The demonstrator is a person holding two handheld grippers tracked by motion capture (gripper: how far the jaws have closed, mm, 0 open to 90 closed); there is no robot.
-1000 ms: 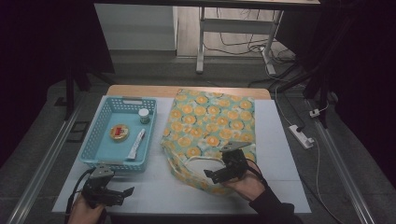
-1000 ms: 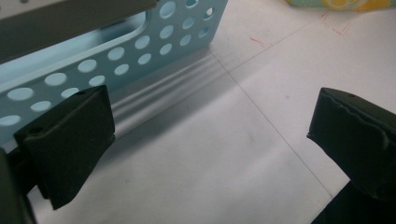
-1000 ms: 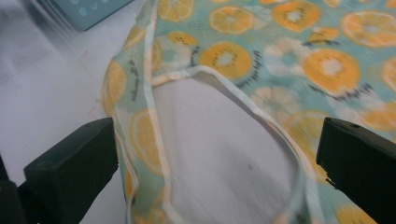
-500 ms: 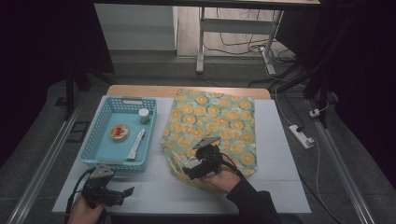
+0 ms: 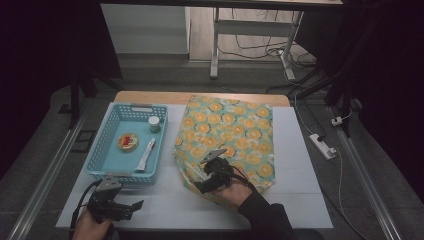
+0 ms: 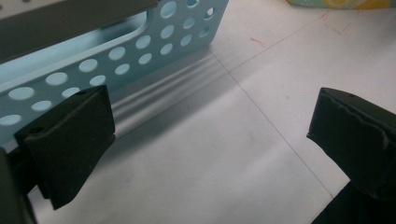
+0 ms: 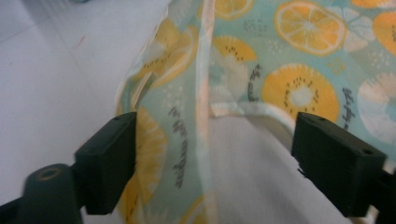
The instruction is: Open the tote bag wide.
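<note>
A cloth (image 5: 230, 137) printed with orange slices on teal lies spread in the middle of the white table. My right gripper (image 5: 200, 179) rests over its near left corner, held by a hand in a dark sleeve. In the right gripper view the jaws stand open around a raised fold of the cloth (image 7: 196, 116), right gripper (image 7: 212, 158) not closed on it. My left gripper (image 5: 131, 210) sits low at the front left, open and empty. In its own view the left gripper (image 6: 205, 149) hovers over bare table beside the basket wall (image 6: 140, 51).
A light blue perforated basket (image 5: 102, 150) stands left of the cloth and holds a small white-lidded jar (image 5: 154, 123), a round red and yellow item (image 5: 128, 141) and a white tube (image 5: 146, 154). A power strip (image 5: 322, 146) lies on the floor to the right.
My right gripper has moved left along the cloth's near edge to its left corner. The left gripper has stayed in place.
</note>
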